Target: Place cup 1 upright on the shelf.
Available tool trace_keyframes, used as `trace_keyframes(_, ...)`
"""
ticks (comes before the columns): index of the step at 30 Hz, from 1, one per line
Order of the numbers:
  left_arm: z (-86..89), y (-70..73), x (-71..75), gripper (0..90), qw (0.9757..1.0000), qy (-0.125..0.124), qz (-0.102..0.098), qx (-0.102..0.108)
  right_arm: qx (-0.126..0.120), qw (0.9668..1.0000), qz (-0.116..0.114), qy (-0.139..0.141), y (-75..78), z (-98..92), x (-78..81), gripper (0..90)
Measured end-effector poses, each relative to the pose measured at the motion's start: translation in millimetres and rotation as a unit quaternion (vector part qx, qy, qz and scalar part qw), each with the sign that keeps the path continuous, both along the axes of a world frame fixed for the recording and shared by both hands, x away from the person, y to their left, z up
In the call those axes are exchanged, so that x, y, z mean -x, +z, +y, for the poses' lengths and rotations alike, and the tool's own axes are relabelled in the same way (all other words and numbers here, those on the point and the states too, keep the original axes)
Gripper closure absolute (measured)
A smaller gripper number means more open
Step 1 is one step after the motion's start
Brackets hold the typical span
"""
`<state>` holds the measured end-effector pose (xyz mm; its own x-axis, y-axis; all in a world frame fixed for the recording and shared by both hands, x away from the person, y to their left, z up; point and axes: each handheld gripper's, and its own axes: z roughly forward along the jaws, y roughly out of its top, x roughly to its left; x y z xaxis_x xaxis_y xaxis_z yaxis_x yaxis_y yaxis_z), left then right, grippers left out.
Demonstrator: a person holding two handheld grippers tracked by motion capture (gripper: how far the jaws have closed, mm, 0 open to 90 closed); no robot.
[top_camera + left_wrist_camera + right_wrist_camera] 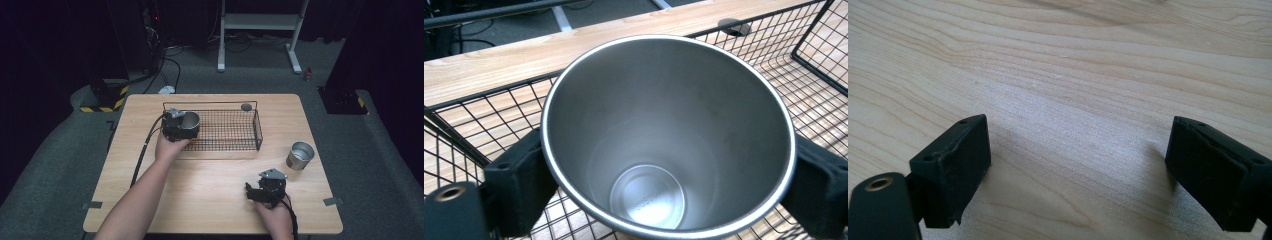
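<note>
Steel cup (669, 135) over wire basket (804, 55)

The right tongs (1078, 170) hang wide apart, nothing between them, over the bare wooden table (1073, 60).

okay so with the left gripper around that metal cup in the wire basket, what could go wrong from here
1. The steel cup sits between the left gripper jaws over the wire basket; on an uneven mesh floor it might tip once let go.
2. Pulling back carelessly could snag the basket rim or drag the cup.
3. The second cup stands near the table edge.
</note>
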<state>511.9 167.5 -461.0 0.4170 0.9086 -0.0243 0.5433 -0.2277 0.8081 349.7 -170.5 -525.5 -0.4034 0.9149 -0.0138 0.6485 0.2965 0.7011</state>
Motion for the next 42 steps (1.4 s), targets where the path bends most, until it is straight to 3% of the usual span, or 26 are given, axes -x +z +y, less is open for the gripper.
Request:
trace_keyframes(4, -1.3, 1.8, 0.5, 0.0, 1.0000, 0.000, 0.008, -0.003, 0.000, 1.0000, -0.001, 0.000, -0.1, 0.1, 0.0, 10.7)
trace_keyframes(10, 0.4, 6.5, 3.2, 0.0, 1.0000, -0.001, 0.002, -0.009, 0.000, 1.0000, -0.001, 0.000, -0.1, 0.1, 0.0, 10.7)
trace_keyframes(17, 3.8, 11.3, 8.6, 0.0, 1.0000, -0.002, -0.002, -0.003, 0.000, 1.0000, 0.000, 0.000, 0.0, 0.0, 0.0, 10.7)
trace_keyframes(29, 9.4, 20.1, 27.8, 0.0, 0.9999, -0.013, -0.011, 0.002, 0.000, 1.0000, 0.000, 0.000, 0.0, 0.0, 0.0, 10.7)
trace_keyframes(31, 10.9, 21.4, 32.3, 0.0, 0.9998, -0.014, -0.009, 0.012, 0.000, 1.0000, 0.000, 0.000, 0.0, 0.0, 0.0, 10.7)
trace_keyframes(42, 22.1, 17.2, 52.9, 0.0, 0.9997, -0.021, -0.007, 0.011, 0.000, 1.0000, -0.001, 0.000, -0.1, 0.1, 0.0, 10.7)
